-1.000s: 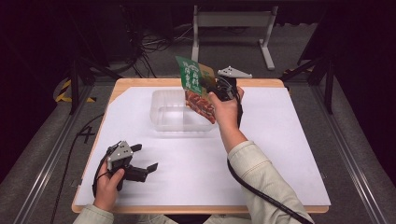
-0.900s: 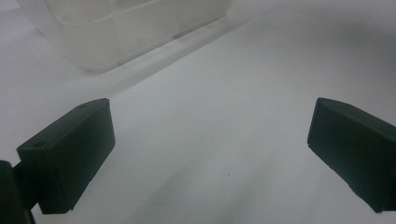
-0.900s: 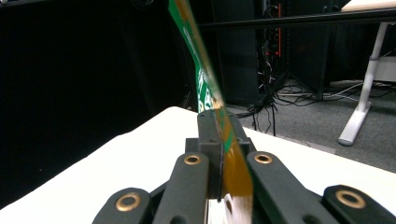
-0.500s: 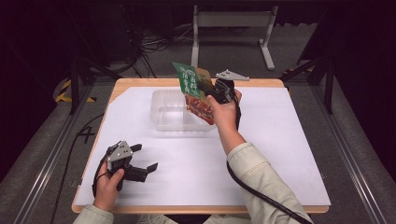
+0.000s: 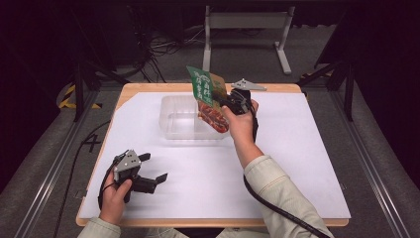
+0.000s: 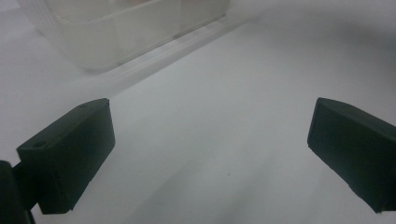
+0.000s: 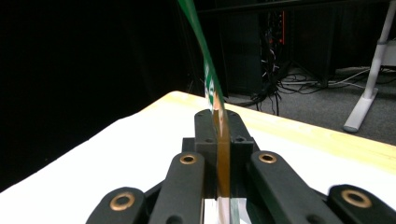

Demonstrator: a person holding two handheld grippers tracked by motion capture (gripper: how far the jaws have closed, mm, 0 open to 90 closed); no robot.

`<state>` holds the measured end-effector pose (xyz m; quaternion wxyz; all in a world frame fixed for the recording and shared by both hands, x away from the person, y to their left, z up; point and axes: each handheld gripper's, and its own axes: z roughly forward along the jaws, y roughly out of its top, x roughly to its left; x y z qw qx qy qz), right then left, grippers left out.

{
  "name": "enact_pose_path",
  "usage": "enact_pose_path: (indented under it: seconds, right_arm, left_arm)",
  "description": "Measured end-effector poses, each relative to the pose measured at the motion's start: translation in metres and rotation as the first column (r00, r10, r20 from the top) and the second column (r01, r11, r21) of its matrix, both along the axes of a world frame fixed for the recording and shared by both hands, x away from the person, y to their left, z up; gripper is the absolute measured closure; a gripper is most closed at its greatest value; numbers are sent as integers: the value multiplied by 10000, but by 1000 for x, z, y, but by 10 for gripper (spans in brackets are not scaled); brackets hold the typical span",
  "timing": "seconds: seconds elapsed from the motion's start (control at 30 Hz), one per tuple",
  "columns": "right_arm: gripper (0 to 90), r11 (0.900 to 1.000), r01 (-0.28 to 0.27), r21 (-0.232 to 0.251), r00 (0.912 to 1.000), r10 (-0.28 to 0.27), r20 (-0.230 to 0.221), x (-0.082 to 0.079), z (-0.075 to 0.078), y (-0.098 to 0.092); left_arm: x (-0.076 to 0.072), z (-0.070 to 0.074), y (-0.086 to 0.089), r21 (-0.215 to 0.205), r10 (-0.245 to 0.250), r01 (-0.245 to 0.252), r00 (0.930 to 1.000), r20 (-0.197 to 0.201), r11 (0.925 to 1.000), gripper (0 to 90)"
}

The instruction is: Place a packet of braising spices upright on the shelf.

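The right gripper [image 5: 229, 103] pinches a green snack packet [image 5: 207, 99] above the clear tub [image 5: 183, 119] by the table's far edge; lowering it in seems next. The left gripper [image 5: 148, 171], jaws spread and empty, rests near the front-left corner. The right gripper view shows the packet [image 7: 219, 140] edge-on, its print probably unreadable.

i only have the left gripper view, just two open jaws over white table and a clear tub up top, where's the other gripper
Observer: The right gripper is up over the clear plastic container, in the high view.
Operator: holding anything
Observer: Yes, its jaws are shut on a flat snack packet, green at the top and red-orange below.
Operator: is the packet in the tub yet
Observer: Not yet; it hangs tilted above the container's right edge. The right gripper view shows the packet edge-on between the closed jaws.
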<state>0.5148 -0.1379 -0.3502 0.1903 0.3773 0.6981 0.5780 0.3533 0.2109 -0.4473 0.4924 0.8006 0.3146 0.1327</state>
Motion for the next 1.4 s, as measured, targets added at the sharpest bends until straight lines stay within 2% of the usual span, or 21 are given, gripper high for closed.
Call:
enact_pose_path:
  seconds: [0.17,0.27,0.47,0.63,0.77,0.87,1.03,1.3,1.4]
  right_arm:
    - [886,9986,-9,-526,9993,-11,-384,-3,-9,-2]
    - [885,9997,6,-230,9993,-15,-376,-5,-14,-6]
    - [868,9995,-18,-323,9990,4,-447,-6,-13,-7]
    - [752,9998,42,-204,9986,-52,-519,-5,-13,-10]
    - [646,9998,89,168,9981,-79,-613,-5,-12,-13]
    - [537,9996,70,259,9987,-56,-516,-6,-9,-15]
    - [385,9996,79,255,9999,-77,-92,-10,-2,-20]
    - [332,9996,-184,-198,9989,192,417,-24,16,-34]
    - [324,9992,-320,-229,9984,330,466,-32,20,-42]
  left_arm:
    - [0,0,0,10,3,-3,10000,4,10000,15]
    - [0,0,0,38,10,-10,10000,10,10000,14]
    - [1,-1,0,72,5,-6,10000,22,10000,15]
    - [1,-1,0,24,15,-15,10000,-16,10000,15]
    - [1,-1,0,29,25,-25,10000,-27,10000,15]
    - [2,-1,-1,29,18,-18,10000,-43,10000,15]
    - [3,-1,-1,42,-4,4,10000,-15,10000,15]
    - [1,0,2,62,59,-59,10000,47,10000,16]
    - [-1,1,5,1,91,-91,9999,75,10000,16]
